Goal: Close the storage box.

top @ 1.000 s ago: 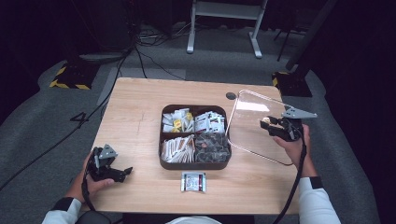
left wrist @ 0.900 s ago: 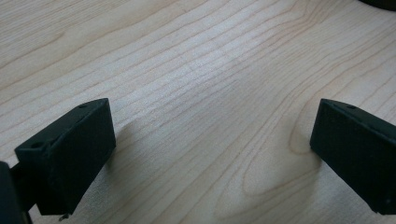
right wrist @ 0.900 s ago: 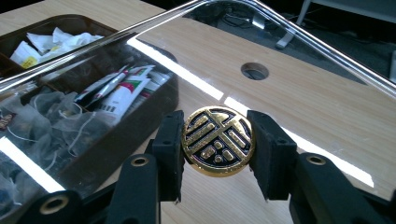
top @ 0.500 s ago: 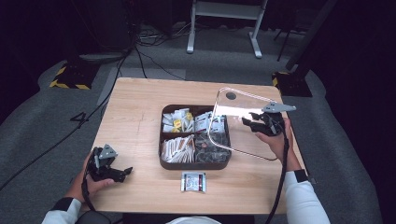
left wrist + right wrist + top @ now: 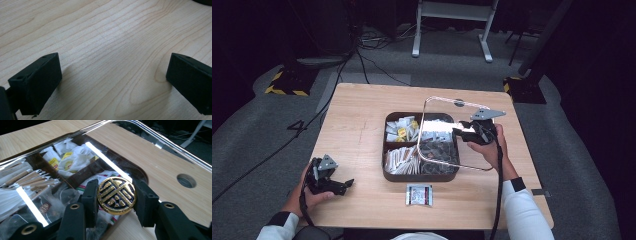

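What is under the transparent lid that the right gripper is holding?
Under the clear lid, gripped at its gold knob by the right gripper, sits the dark compartment box with tea bags and sachets. Glare hides some packets; the box's floor is covered.

Wooden tabletop [image 5: 357,125] mid-frame, with a round hole [image 5: 459,103] near its far edge. Small packet [image 5: 419,194] lying flat near the lower edge, just below centre. Grey floor [image 5: 257,125] around, cables [image 5: 367,55] at upper left, yellow-black striped block [image 5: 287,82] at left, white stand [image 5: 452,20] at top.
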Demonstrator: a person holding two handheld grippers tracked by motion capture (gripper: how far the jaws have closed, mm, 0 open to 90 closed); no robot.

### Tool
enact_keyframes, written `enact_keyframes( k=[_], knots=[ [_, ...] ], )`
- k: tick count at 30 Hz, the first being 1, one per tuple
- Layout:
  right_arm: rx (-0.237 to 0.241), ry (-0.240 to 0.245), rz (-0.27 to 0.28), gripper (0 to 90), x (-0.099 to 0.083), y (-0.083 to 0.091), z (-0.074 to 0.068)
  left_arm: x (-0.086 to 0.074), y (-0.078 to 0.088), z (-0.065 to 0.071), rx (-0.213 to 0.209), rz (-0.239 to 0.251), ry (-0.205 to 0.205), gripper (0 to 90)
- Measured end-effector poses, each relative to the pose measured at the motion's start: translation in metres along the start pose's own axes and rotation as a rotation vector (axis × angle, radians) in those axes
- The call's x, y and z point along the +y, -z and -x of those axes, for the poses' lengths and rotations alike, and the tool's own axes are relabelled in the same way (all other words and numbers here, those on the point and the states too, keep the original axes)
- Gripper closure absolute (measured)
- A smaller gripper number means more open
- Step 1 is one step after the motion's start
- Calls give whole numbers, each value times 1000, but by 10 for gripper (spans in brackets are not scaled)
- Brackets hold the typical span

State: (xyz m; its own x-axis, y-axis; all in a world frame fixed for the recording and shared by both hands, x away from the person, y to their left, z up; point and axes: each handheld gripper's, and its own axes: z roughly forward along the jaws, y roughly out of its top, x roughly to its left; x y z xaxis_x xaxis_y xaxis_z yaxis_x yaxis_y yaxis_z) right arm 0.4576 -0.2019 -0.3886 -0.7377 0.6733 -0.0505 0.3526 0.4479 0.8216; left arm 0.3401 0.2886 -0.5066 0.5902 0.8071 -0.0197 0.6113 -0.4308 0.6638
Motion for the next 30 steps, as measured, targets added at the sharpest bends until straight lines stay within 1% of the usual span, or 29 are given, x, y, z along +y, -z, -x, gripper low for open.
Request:
enact_keyframes(
  k=[7,14,19,25,28,30],
  knots=[
    [24,23,-9,588,8,-15,-14,0,0,0,0,0,0,4],
    [57,47,-25,588,16,-34,-29,0,0,0,1,0,0,4],
    [71,60,-40,588,19,-46,-38,0,0,0,1,0,0,4],
    [87,69,-55,588,23,-60,-46,0,0,0,1,0,0,4],
    [95,81,-71,587,24,-67,-49,0,0,0,1,0,0,4],
    [99,78,-74,587,24,-71,-52,0,0,0,1,0,0,4]
  ],
)
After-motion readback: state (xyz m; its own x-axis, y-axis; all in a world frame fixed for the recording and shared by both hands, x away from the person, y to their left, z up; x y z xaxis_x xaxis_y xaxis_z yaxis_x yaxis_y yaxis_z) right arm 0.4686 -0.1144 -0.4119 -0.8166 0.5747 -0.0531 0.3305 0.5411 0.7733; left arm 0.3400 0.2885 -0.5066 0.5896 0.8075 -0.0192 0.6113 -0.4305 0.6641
